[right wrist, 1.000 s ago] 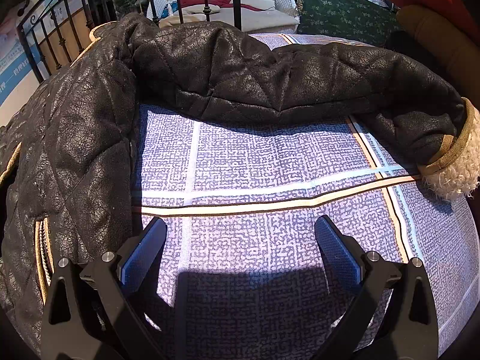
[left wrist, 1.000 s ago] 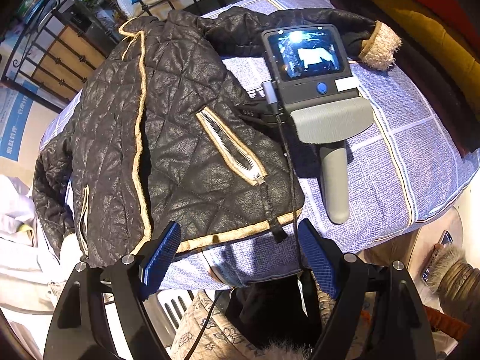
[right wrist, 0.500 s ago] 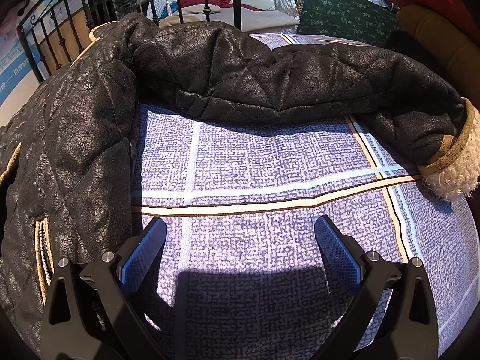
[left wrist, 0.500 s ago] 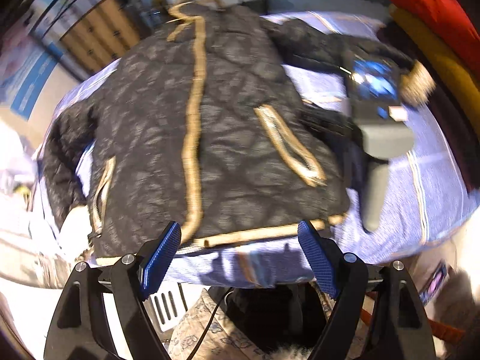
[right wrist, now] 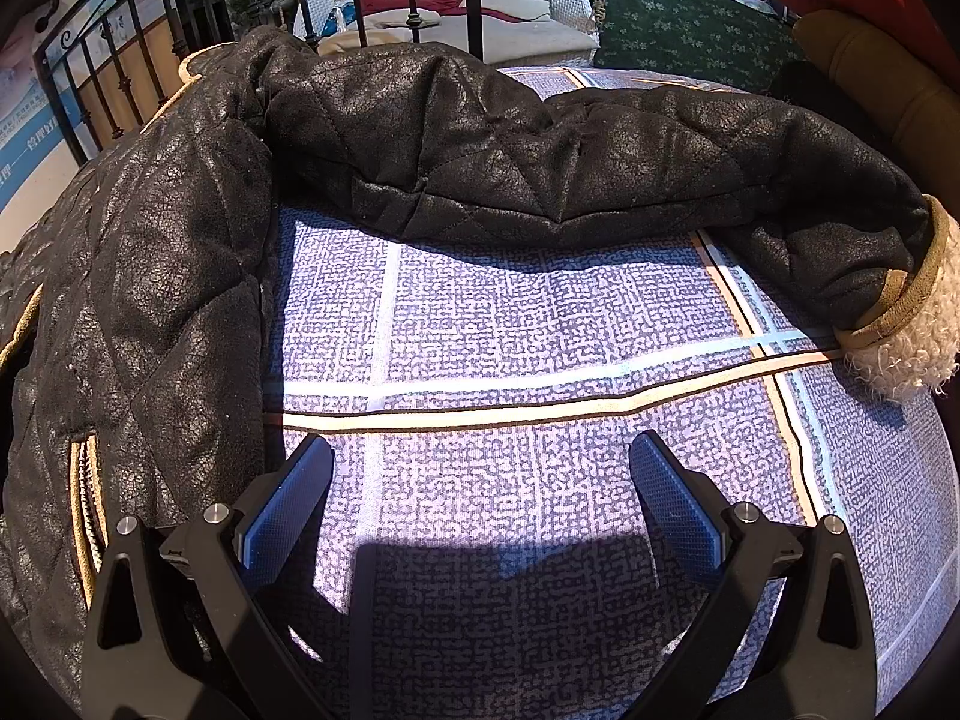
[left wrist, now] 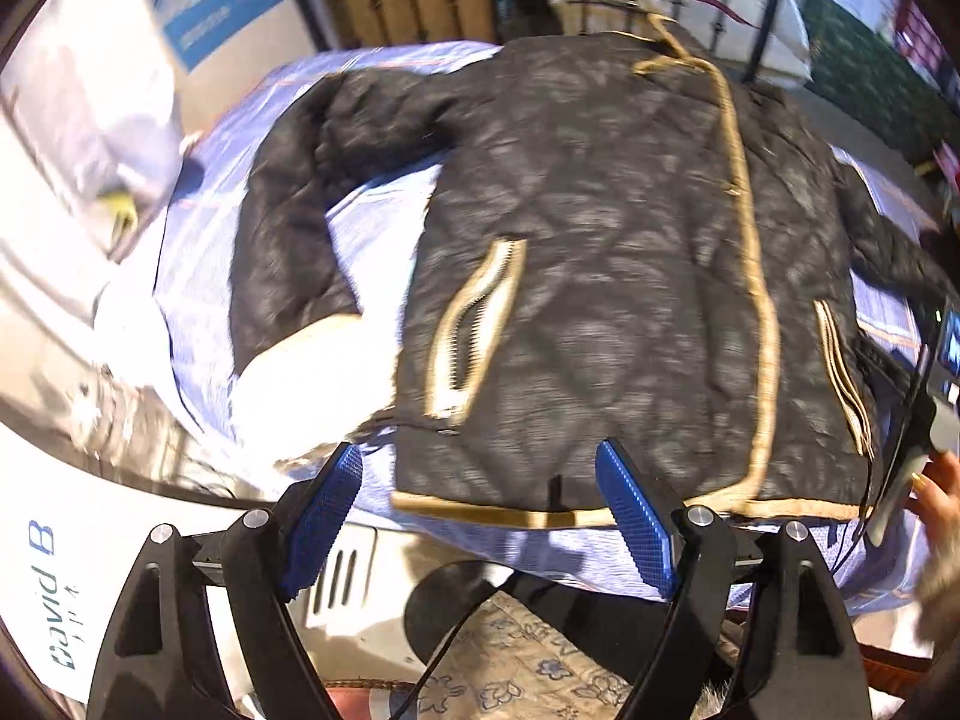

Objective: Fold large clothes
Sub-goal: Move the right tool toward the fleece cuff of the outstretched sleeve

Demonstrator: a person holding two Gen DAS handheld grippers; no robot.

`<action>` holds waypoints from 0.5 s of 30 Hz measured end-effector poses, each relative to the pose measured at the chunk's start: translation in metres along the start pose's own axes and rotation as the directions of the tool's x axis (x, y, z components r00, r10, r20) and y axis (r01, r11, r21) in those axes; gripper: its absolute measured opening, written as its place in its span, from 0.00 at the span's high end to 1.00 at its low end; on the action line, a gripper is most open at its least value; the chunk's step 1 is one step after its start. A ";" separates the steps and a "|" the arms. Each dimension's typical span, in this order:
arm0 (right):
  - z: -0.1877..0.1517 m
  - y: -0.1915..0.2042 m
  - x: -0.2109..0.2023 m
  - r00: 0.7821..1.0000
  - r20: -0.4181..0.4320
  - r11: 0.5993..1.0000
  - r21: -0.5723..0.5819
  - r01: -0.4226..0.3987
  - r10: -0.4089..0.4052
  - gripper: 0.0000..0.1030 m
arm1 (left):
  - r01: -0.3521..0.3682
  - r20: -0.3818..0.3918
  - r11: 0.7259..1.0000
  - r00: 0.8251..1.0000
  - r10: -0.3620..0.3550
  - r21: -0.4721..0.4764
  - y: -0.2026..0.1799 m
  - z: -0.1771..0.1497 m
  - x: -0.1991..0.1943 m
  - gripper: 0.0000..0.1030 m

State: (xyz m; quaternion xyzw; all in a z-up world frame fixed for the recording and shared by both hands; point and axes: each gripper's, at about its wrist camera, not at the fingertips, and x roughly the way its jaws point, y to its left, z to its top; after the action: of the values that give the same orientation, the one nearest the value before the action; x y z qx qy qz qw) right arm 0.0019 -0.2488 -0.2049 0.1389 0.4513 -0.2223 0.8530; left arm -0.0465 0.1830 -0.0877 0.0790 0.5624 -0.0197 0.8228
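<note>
A black quilted jacket (left wrist: pixel 600 252) with tan trim lies spread flat on a blue patterned bedspread (left wrist: pixel 198 228). My left gripper (left wrist: pixel 480 510) is open and empty, just in front of the jacket's bottom hem. In the right wrist view the jacket's body (right wrist: pixel 138 300) is at the left and one sleeve (right wrist: pixel 600 162) runs across to a fleece cuff (right wrist: pixel 906 354) at the right. My right gripper (right wrist: pixel 480 504) is open and empty, low over the bedspread (right wrist: pixel 510 330) below that sleeve. The right gripper's body and a hand (left wrist: pixel 936 480) show at the left wrist view's right edge.
A black metal bed frame (right wrist: pixel 120 72) stands behind the jacket. Red and mustard cushions (right wrist: pixel 870 60) lie at the far right. A patterned rug (left wrist: pixel 528 660) and a white box (left wrist: pixel 72 570) are on the floor by the bed's near edge.
The left wrist view has swung to the left along the bed's edge, so the jacket's left sleeve and pocket show now. The right gripper has not moved.
</note>
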 end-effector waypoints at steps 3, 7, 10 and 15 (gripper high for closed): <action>-0.014 0.010 0.003 1.000 -0.001 0.999 -0.026 0.022 -0.022 0.04 | 0.027 -0.019 0.998 0.999 -0.028 -0.052 0.026 0.003 0.011 0.24; -0.016 0.015 0.009 0.999 -0.023 0.998 -0.036 0.042 -0.043 0.04 | 0.034 -0.029 0.995 0.999 -0.037 -0.093 0.051 0.013 0.027 0.24; -0.007 0.015 0.005 0.986 -0.161 0.999 0.000 0.046 -0.045 0.04 | 0.042 -0.011 0.993 0.999 -0.043 -0.111 0.067 0.027 0.034 0.24; 0.010 0.001 -0.050 0.979 -0.203 0.995 0.079 0.053 -0.036 0.04 | 0.116 0.043 0.990 0.993 -0.113 -0.085 0.061 0.064 0.039 0.24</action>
State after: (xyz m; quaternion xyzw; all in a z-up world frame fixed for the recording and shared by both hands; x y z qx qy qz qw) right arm -0.0159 -0.2396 -0.1578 0.1861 0.5285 -0.2449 0.7913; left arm 0.0346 0.2357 -0.0948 0.0103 0.5505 -0.0438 0.8336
